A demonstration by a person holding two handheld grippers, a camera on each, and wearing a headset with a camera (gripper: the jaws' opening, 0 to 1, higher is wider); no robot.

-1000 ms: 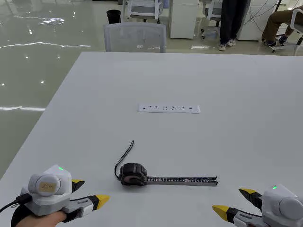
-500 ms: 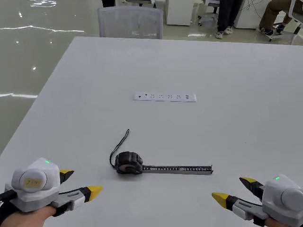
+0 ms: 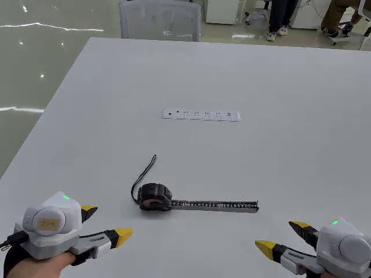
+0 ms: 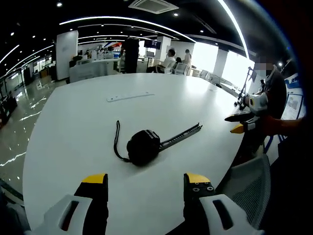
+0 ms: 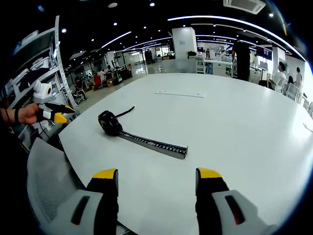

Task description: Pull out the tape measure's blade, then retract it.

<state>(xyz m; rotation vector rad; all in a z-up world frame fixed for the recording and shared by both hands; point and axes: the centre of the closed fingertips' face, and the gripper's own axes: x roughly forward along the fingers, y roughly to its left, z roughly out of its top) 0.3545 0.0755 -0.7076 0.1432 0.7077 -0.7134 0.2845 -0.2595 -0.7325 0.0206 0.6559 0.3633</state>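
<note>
A black tape measure (image 3: 154, 197) lies on the white table (image 3: 290, 87), its blade (image 3: 214, 205) drawn out to the right and lying flat, its wrist strap (image 3: 143, 172) curling off behind it. In the left gripper view the tape measure (image 4: 143, 146) sits ahead of the jaws; in the right gripper view the blade (image 5: 154, 144) points toward me. My left gripper (image 3: 107, 223) hovers open near the table's front left. My right gripper (image 3: 284, 236) stands open at the front right. Both are apart from the tape measure, holding nothing.
A white power strip (image 3: 200, 114) lies flat mid-table beyond the tape measure. A grey mesh chair (image 3: 160, 19) stands at the table's far edge, with people seated and standing further back. The table's left edge drops to a shiny floor.
The head camera has tilted down, so everything sits higher in the picture. The tape measure and its drawn blade lie unchanged. Both grippers stay open near the front edge.
</note>
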